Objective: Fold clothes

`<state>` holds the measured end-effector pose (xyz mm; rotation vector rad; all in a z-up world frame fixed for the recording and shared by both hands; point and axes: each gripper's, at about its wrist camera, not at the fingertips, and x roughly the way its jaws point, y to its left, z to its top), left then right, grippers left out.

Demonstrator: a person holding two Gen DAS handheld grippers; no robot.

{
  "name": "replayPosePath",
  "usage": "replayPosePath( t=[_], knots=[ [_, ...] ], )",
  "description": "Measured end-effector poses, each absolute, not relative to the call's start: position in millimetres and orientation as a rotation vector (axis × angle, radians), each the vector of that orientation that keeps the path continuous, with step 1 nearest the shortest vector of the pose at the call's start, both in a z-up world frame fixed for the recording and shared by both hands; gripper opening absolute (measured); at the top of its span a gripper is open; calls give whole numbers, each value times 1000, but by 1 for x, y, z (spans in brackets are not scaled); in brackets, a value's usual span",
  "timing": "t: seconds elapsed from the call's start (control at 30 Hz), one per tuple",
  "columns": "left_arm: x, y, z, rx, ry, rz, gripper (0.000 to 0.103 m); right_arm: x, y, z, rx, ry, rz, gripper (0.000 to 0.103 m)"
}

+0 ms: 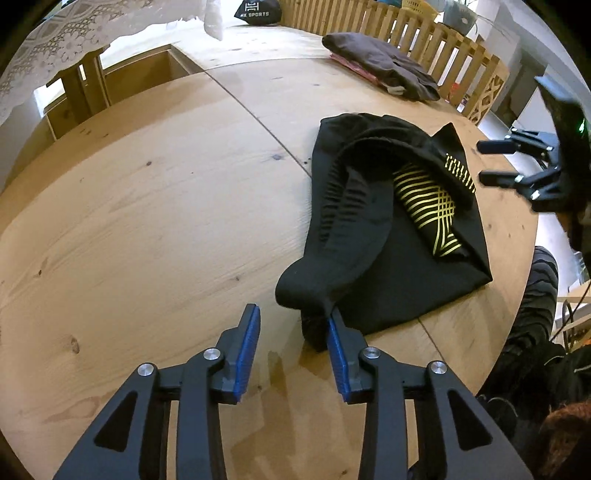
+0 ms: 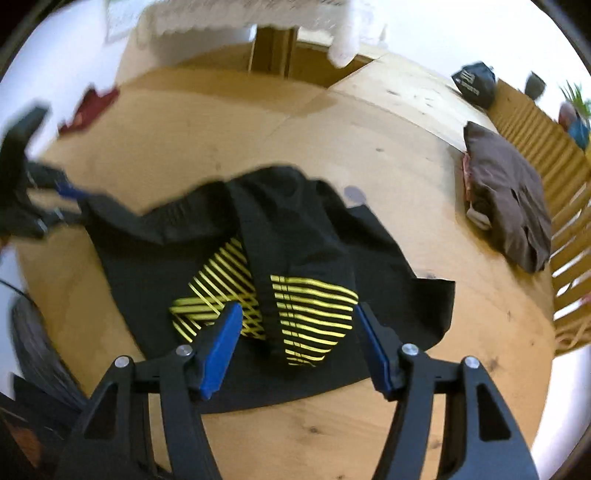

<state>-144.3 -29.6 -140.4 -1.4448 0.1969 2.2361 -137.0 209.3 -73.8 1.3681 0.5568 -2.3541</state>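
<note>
A black garment with gold stripes [image 1: 369, 258] [image 2: 295, 229] lies partly folded on the wooden table [image 1: 147, 221] [image 2: 332, 435], one sleeve laid across its body. My left gripper [image 1: 291, 326] is open at the garment's near corner; a sleeve end rests against its right finger [image 1: 338, 343], and no cloth sits between the pads. My right gripper [image 2: 298, 314] hovers open over the striped part with nothing in it. In the left wrist view the right gripper [image 1: 484, 163] shows open beyond the garment's far edge. The left gripper [image 2: 70, 192] appears blurred at the sleeve's end in the right wrist view.
A folded brown garment pile [image 1: 384, 62] [image 2: 506, 192] lies by a wooden slat fence [image 1: 424, 33] [image 2: 546, 147]. A black bag [image 1: 258, 13] [image 2: 474, 85] sits at the far end, a red cloth [image 2: 88, 110] at another edge. A person's leg [image 1: 539, 295] stands beside the table.
</note>
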Motion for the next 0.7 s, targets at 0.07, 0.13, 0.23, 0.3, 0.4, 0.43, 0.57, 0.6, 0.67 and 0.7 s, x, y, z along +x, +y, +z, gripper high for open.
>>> replayPosePath(
  t=[0.07, 0.13, 0.23, 0.3, 0.4, 0.43, 0.57, 0.6, 0.67, 0.7],
  knots=[
    [-140, -33, -142, -1456, 203, 2234, 34, -135, 208, -84, 1386, 580, -2327, 61],
    [-137, -34, -144, -1467, 203, 2229, 34, -139, 207, -95, 1407, 563, -2298, 61],
    [-139, -37, -146, -1487, 177, 2228, 39, -141, 202, -109, 1430, 589, -2268, 61],
    [-142, -36, -146, -1498, 166, 2225, 44, -144, 198, -116, 1444, 646, -2272, 61],
    [-143, -35, -143, -1508, 131, 2202, 50, -150, 206, -119, 1472, 590, -2269, 61],
    [-142, -34, -141, -1507, 111, 2189, 50, -151, 210, -118, 1481, 554, -2267, 61],
    [-135, -30, -135, -1511, 51, 2155, 54, -156, 225, -116, 1507, 460, -2262, 40],
    [-133, -28, -134, -1512, 50, 2152, 55, -157, 229, -116, 1512, 443, -2262, 30],
    [-132, -21, -136, -1517, 62, 2144, 56, -158, 234, -115, 1519, 417, -2260, 30],
    [-132, -17, -137, -1527, 76, 2145, 56, -158, 235, -115, 1518, 412, -2259, 30]
  ],
)
